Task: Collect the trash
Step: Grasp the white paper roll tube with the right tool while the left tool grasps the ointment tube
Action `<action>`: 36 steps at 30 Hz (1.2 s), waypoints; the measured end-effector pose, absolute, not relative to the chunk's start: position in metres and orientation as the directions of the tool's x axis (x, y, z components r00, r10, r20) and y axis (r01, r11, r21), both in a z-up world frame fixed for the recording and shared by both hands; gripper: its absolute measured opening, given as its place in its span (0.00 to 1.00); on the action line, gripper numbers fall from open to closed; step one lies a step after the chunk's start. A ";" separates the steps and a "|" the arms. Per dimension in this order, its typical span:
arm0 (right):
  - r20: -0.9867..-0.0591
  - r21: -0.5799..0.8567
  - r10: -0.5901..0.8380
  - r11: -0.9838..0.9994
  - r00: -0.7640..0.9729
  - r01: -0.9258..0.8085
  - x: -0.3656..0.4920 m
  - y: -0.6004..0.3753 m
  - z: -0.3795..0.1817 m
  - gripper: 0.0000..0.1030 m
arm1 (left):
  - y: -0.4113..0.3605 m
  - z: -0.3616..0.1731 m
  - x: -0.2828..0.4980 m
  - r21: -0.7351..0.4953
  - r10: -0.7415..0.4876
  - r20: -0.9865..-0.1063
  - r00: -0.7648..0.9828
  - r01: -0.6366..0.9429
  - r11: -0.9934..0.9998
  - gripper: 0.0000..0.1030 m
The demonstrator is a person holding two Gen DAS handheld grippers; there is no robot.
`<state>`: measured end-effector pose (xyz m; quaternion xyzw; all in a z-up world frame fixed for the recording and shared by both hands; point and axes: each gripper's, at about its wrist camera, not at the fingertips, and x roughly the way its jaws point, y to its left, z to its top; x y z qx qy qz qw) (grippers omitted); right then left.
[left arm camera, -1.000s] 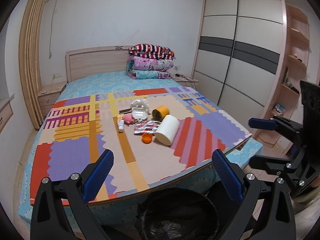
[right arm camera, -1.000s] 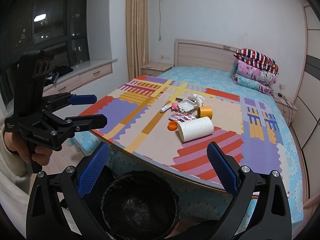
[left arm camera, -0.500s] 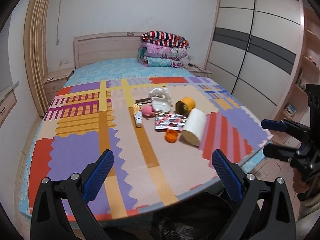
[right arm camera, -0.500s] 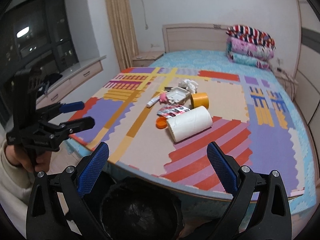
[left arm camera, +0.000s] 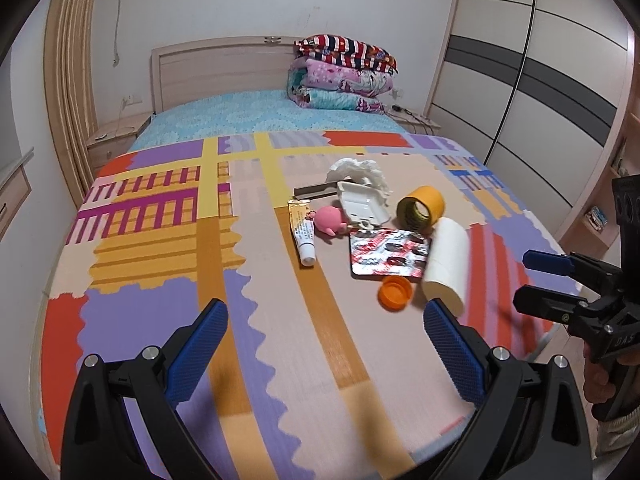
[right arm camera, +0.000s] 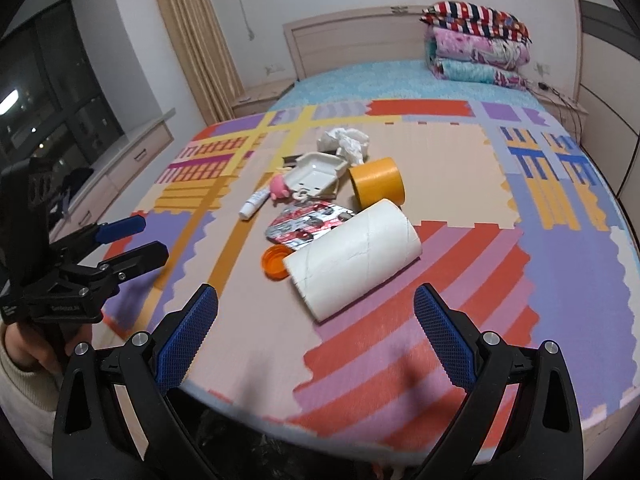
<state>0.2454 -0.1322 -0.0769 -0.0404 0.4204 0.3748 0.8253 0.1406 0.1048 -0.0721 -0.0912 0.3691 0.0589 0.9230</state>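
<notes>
On mat [left arm camera: 152, 320], one paper roll [right arm camera: 354, 258], one tape roll [right arm camera: 378, 180], one orange cap [left arm camera: 395, 291]

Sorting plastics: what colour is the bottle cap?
Orange cap, clearest in the left wrist view.

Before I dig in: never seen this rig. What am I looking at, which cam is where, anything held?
There is no robot. A person holds a handheld two-finger clamp in each hand, and each clamp carries a fisheye camera looking forward along its blue-padded fingers.

In the left wrist view, the left gripper fills the bottom and the right gripper shows at the right edge. In the right wrist view it is mirrored: the right gripper sits below and the left one at the left edge.

Both pairs of jaws are open and hold nothing.

Trash lies on a colourful foam mat on the bed: a white paper roll, orange cap, blister pack, yellow tape roll, white tray, tube, pink toy and crumpled tissue.
</notes>
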 end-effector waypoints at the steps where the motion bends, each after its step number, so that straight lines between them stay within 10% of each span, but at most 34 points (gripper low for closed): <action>1: -0.729 0.248 0.578 0.721 0.366 -0.647 0.249 -0.129 -0.080 0.97 | 0.106 -0.075 0.145 -0.127 0.036 -0.695 0.718 -0.172 0.977 0.92; 27: -0.779 0.298 0.506 0.819 0.371 -0.491 0.309 -0.090 -0.124 0.95 | 0.129 -0.113 0.228 -0.104 0.039 -0.763 0.645 -0.183 0.978 0.49; 36: -0.787 0.236 0.469 0.829 0.401 -0.507 0.307 -0.094 -0.124 0.73 | 0.128 -0.122 0.232 -0.101 0.040 -0.771 0.636 -0.183 0.978 0.27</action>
